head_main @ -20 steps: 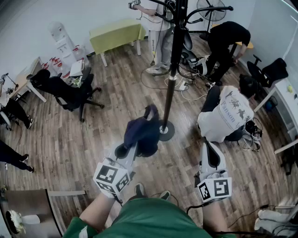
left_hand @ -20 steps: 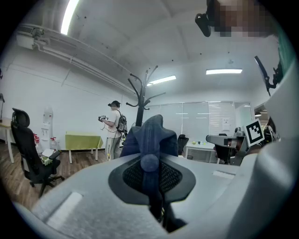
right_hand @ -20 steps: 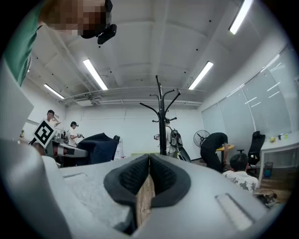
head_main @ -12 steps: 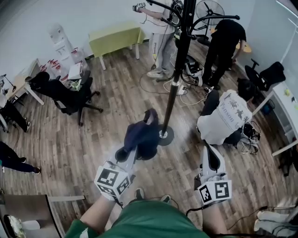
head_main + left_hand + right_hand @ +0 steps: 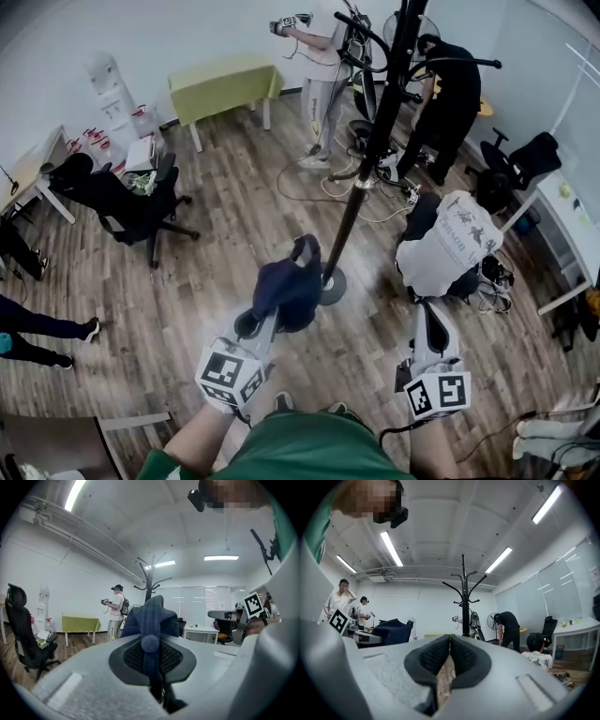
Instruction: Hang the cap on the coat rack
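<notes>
cap (image 5: 289,286) long axis toward coat rack (image 5: 372,155); left gripper (image 5: 255,325) pinching it; right gripper (image 5: 427,311) jaws together

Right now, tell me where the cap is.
The cap is clamped in the left tool, just left of centre in the head view. It sits close beside the coat rack, on the left of its pole and above its base.

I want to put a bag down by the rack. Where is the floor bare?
Bare floor lies left of the rack, between its base and the black chair, up to the green table. Right of the rack it is crowded: cables and a crouching person.
</notes>
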The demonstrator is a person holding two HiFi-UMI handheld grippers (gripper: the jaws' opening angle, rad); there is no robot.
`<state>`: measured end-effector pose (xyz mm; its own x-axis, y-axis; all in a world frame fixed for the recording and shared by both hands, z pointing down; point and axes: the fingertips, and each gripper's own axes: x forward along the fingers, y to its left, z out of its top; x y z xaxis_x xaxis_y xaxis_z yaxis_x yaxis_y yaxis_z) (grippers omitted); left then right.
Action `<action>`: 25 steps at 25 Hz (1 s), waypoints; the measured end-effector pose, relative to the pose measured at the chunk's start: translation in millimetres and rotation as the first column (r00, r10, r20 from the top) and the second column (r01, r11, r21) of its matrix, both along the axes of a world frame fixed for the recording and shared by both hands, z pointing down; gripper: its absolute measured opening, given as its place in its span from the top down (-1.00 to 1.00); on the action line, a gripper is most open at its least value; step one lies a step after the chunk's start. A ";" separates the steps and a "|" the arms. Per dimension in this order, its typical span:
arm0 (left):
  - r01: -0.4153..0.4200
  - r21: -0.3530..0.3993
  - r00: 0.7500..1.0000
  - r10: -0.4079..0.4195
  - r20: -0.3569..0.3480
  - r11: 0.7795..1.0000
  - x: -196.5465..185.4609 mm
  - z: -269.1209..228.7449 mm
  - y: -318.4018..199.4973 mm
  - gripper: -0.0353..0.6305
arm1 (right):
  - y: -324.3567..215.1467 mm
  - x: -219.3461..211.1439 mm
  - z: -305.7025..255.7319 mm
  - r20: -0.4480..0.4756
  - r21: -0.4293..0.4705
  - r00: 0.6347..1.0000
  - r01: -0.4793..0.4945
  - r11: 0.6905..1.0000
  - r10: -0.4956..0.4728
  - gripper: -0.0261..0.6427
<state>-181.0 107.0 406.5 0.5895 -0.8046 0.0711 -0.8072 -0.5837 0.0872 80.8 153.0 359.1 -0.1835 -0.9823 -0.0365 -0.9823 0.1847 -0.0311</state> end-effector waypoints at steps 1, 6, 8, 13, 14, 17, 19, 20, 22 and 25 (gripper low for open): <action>-0.004 0.004 1.000 0.004 0.001 1.000 -6.6 1.6 -1.9 0.82 | 0.9 -4.7 1.5 -0.003 -0.003 1.000 -0.010 1.000 0.010 0.90; -0.022 0.022 1.000 0.023 -0.007 0.999 -33.1 3.9 -15.1 0.82 | 4.3 -18.7 5.1 -0.017 -0.020 0.998 -0.065 0.998 0.064 0.90; -0.025 0.040 1.000 0.025 -0.009 0.999 -40.3 0.2 -19.1 0.82 | 5.1 -22.1 4.7 -0.019 -0.025 0.997 -0.077 0.997 0.077 0.90; -0.018 0.090 1.000 0.018 -0.003 0.996 -39.6 -9.9 -32.7 0.82 | -9.5 -22.2 12.4 -0.015 -0.041 0.998 -0.066 0.997 0.065 0.90; -0.013 0.096 1.000 0.013 -0.001 0.995 -37.8 -11.0 -35.9 0.82 | -15.9 -21.5 14.9 -0.008 -0.043 0.998 -0.056 0.998 0.055 0.90; 0.009 0.100 1.000 -0.010 0.007 0.995 -26.3 -15.7 -46.8 0.82 | -39.5 -14.8 17.9 0.016 -0.040 1.000 -0.011 0.999 0.012 0.90; 0.023 0.098 1.000 -0.025 0.017 0.995 -12.9 -20.2 -51.3 0.82 | -53.9 -5.5 16.6 0.028 -0.037 0.999 0.020 0.999 -0.019 0.90; 0.027 0.101 0.999 -0.030 0.022 0.995 -6.1 -20.9 -52.5 0.82 | -60.6 -0.6 16.3 0.035 -0.037 0.999 0.035 0.999 -0.034 0.90; 0.037 0.113 0.999 -0.041 0.035 0.993 5.7 -20.9 -54.0 0.82 | -74.5 7.1 16.3 0.051 -0.033 0.996 0.069 0.997 -0.067 0.90; 0.064 0.121 0.996 -0.070 0.046 0.991 21.5 -21.7 -57.7 0.82 | -93.8 19.1 14.4 0.069 -0.022 0.990 0.121 0.992 -0.119 0.90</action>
<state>-159.5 49.3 384.8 0.5320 -0.8467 0.0004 -0.8465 -0.5319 -0.0208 99.9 59.3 373.5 -0.2983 -0.9541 -0.0278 -0.9485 0.2996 -0.1029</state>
